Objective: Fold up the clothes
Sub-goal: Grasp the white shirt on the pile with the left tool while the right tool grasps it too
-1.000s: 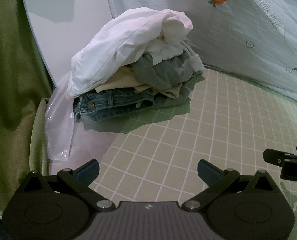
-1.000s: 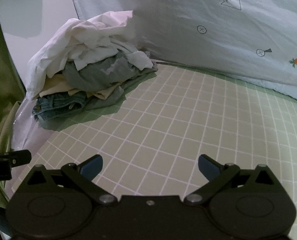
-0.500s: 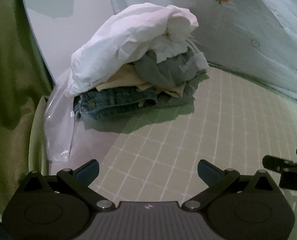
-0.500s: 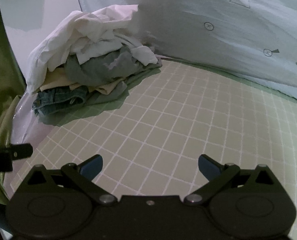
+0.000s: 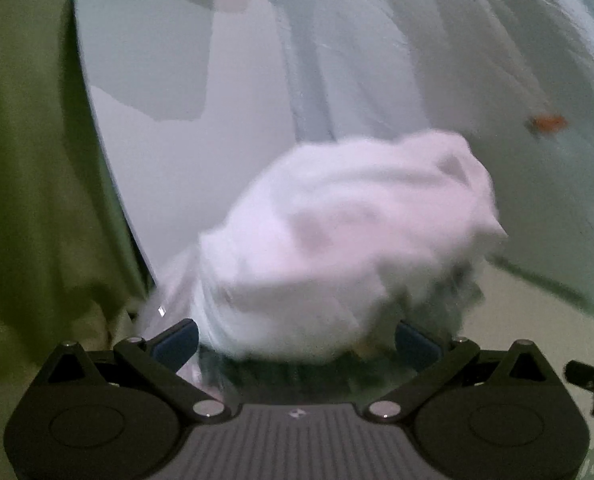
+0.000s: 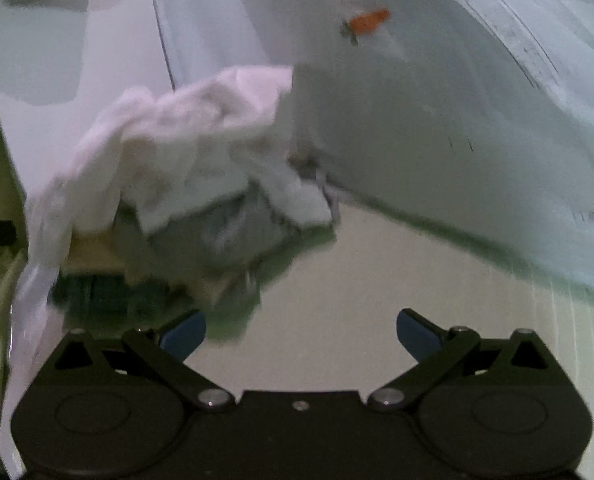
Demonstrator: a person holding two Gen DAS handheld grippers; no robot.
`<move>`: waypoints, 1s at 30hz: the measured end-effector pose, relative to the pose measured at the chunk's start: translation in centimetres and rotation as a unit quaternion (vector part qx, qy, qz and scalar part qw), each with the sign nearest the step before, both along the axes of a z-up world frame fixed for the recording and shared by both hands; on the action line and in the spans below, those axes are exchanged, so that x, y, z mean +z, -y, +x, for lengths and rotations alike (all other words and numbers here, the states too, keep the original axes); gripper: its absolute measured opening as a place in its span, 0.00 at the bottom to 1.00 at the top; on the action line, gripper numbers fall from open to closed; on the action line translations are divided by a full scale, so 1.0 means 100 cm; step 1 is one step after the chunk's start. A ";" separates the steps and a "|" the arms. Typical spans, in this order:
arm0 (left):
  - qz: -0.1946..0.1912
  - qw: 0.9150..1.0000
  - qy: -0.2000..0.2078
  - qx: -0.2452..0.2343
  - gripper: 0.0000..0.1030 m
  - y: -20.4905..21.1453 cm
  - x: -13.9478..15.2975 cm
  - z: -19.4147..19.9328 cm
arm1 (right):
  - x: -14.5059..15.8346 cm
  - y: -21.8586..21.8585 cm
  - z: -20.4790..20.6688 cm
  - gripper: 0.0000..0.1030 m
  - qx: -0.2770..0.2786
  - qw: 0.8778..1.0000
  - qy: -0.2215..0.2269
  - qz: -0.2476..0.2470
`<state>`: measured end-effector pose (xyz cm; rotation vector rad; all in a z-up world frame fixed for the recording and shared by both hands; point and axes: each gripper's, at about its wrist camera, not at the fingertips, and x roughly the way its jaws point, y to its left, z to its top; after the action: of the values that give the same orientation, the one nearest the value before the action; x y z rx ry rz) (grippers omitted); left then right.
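Currently left wrist view: left claw [image 5: 295, 340] wide open, empty, right up against the clothes pile [image 5: 349, 248]. White garment [image 5: 361, 220] on top fills the centre; denim just shows under it at 6 o'clock. Frame blurred.

Right wrist view: right claw [image 6: 301, 334] also spread wide, holding nothing. Pile sits at 10 o'clock on the green checked surface [image 6: 377, 280], grey garment [image 6: 233, 232] under the white.

Step looks like reach-to-pick, first item. Next move probably needs the left claw to close on a white edge and lift it clear.
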<state>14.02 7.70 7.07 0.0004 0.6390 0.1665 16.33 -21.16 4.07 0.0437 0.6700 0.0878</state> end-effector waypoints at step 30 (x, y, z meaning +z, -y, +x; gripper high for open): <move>-0.167 0.984 0.007 0.058 0.15 -0.099 -0.026 0.121 | 0.037 -0.051 0.212 0.05 0.030 0.996 0.071 0.050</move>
<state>26.13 17.62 4.48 -0.3622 0.6475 0.1706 37.49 -16.07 7.75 0.1131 0.5255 0.1801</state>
